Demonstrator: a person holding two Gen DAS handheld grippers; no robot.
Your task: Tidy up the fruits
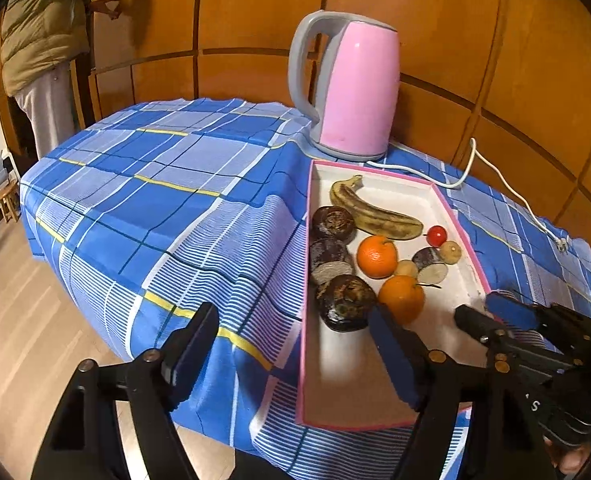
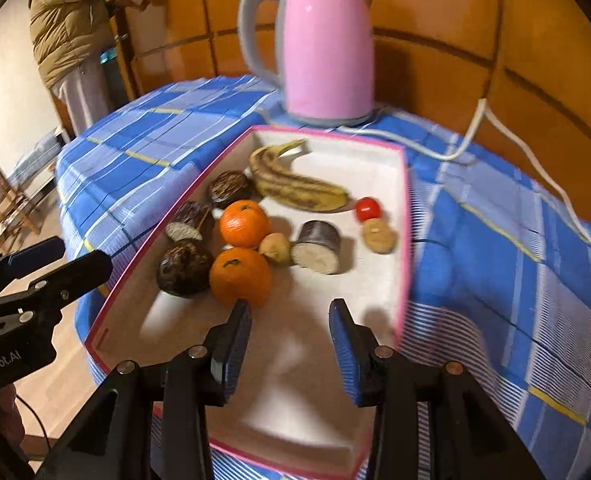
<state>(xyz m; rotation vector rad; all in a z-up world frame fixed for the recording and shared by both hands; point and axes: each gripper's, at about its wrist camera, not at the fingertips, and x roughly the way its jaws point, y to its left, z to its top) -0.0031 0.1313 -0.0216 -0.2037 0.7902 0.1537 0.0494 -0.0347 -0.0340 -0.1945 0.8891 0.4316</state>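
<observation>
A pink-rimmed white tray (image 1: 469, 256) (image 2: 405, 216) lies on the blue plaid tablecloth. It holds a spotted banana (image 1: 375, 212) (image 2: 299, 186), two oranges (image 1: 376, 256) (image 2: 244, 223), a small red fruit (image 1: 437, 236) (image 2: 367, 208), several dark round fruits (image 1: 345, 302) (image 2: 183, 268) and small tan ones. My left gripper (image 1: 291, 344) is open and empty, straddling the tray's left rim. My right gripper (image 2: 289, 320) is open and empty over the tray's bare near end, just behind the near orange (image 2: 240, 276). It also shows in the left wrist view (image 1: 491, 308).
A pink electric kettle (image 1: 351, 88) (image 2: 319, 48) stands behind the tray, its white cord (image 1: 507, 196) trailing right across the cloth. A wood-panelled wall is behind. A person in a tan jacket (image 1: 43, 28) stands at far left. The table edge drops to wooden floor at left.
</observation>
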